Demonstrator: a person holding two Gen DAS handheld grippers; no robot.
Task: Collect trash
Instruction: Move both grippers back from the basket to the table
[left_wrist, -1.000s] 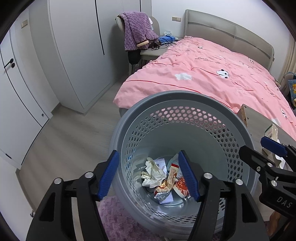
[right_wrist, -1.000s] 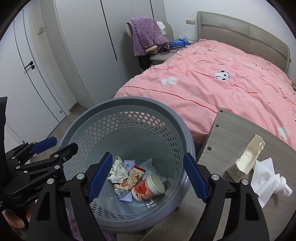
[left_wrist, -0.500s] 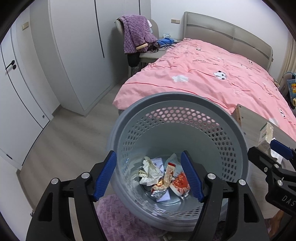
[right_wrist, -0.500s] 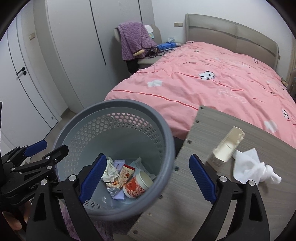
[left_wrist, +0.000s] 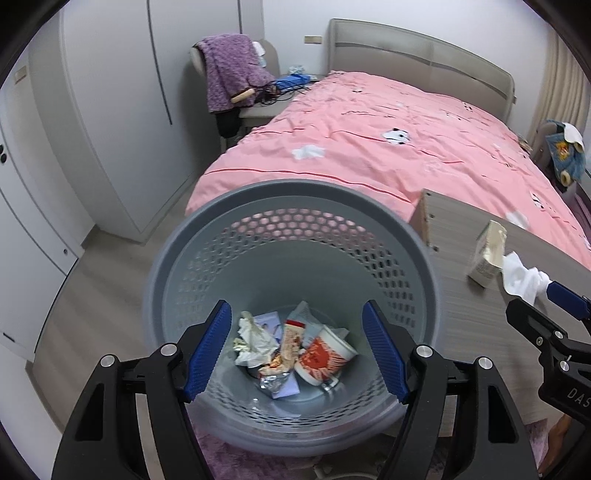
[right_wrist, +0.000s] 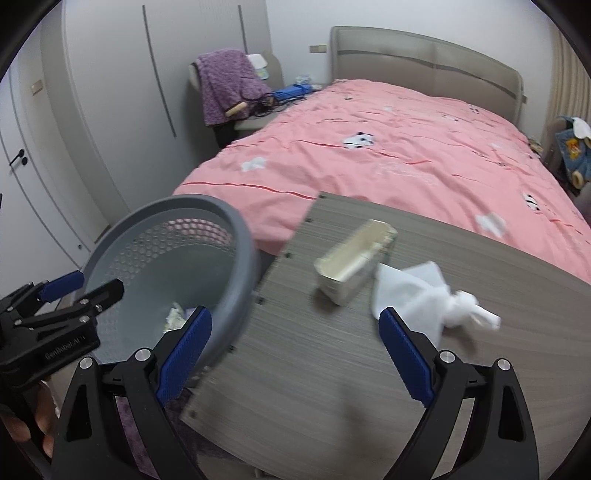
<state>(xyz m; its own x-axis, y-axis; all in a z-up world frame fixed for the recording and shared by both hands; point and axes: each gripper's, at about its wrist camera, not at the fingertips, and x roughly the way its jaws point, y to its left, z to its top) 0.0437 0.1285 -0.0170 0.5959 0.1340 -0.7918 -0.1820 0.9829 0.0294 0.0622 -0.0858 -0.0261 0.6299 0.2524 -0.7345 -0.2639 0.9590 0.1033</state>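
Note:
A grey perforated bin (left_wrist: 295, 206) stands on the floor, holding crumpled paper, wrappers and a red-and-white cup (left_wrist: 325, 360). My left gripper (left_wrist: 297, 349) is open and empty above the bin's near side. My right gripper (right_wrist: 295, 354) is open and empty over the grey wooden table (right_wrist: 332, 369). On the table lie an opened cream carton (right_wrist: 351, 262) and a crumpled white tissue (right_wrist: 424, 295), both ahead of the right gripper. The carton (left_wrist: 487, 254) and tissue (left_wrist: 524, 277) also show in the left wrist view. The bin (right_wrist: 229, 236) sits left of the table.
A bed with a pink duvet (right_wrist: 388, 155) lies just behind the table and bin. A chair draped with a purple blanket (right_wrist: 225, 85) stands at the bed's far corner. White wardrobes (left_wrist: 103, 110) line the left wall. A purple rug (left_wrist: 229, 454) lies under the bin.
My right gripper has swung right, from over the bin to over the table, with carton and tissue now ahead. My left gripper has stayed over the bin, shifting slightly.

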